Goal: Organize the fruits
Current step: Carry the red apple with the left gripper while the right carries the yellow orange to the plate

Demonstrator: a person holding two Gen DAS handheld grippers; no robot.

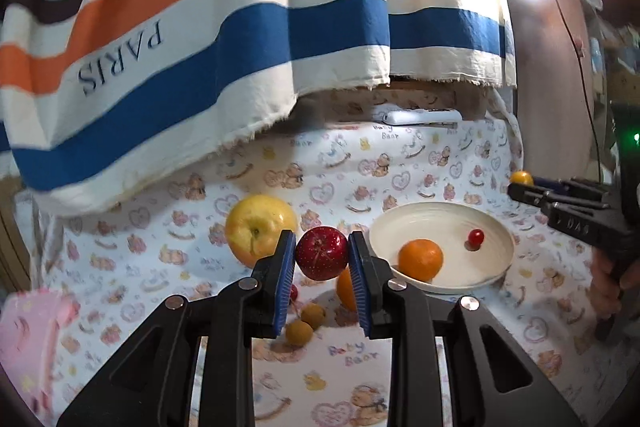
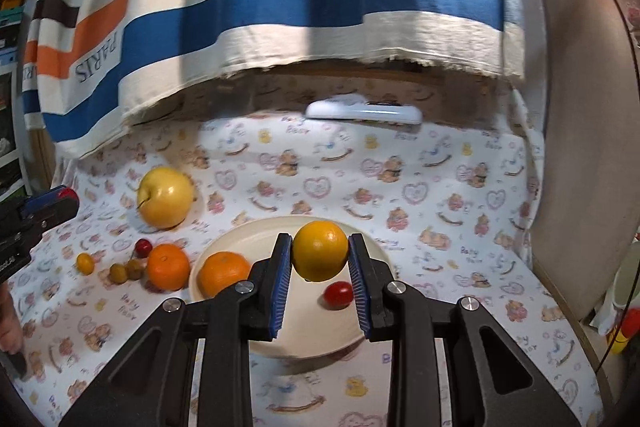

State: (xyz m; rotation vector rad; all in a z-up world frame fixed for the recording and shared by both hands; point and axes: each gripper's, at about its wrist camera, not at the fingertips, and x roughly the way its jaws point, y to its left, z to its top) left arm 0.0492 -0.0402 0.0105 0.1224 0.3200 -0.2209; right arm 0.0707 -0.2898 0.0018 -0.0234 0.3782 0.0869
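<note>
1. Plainly, in the left wrist view, the left gripper (image 1: 322, 259) is clamped on a red apple (image 1: 321, 252), its blue pads pressing both flanks, so the fruit rides clear of the cloth (image 1: 440, 171).
2. Just right of it sits the plate (image 1: 492, 255), already holding an orange (image 1: 421, 259) and a cherry tomato (image 1: 476, 238); the plate looks like the collecting spot, which would explain why the apple is carried that way.
3. Left behind on the cloth are a yellow apple (image 1: 260, 229), a second orange (image 1: 345, 289) partly hidden by a pad, and two small brown fruits (image 1: 306, 325).
4. At the far right edge, the right gripper (image 1: 524, 183) shows a yellow fruit at its tip.
5. Turning to the right wrist view, the right gripper (image 2: 320, 259) is shut on a yellow citrus (image 2: 320, 250), held over the plate (image 2: 376, 335), likely for release there.
6. Below, the orange (image 2: 224, 273) and tomato (image 2: 338, 294) lie in the plate; a loose orange (image 2: 168, 266) rests just beside the rim.
7. Still unsorted are the yellow apple (image 2: 166, 197), a cherry (image 2: 143, 247) and a tiny yellow fruit (image 2: 85, 263).
</note>
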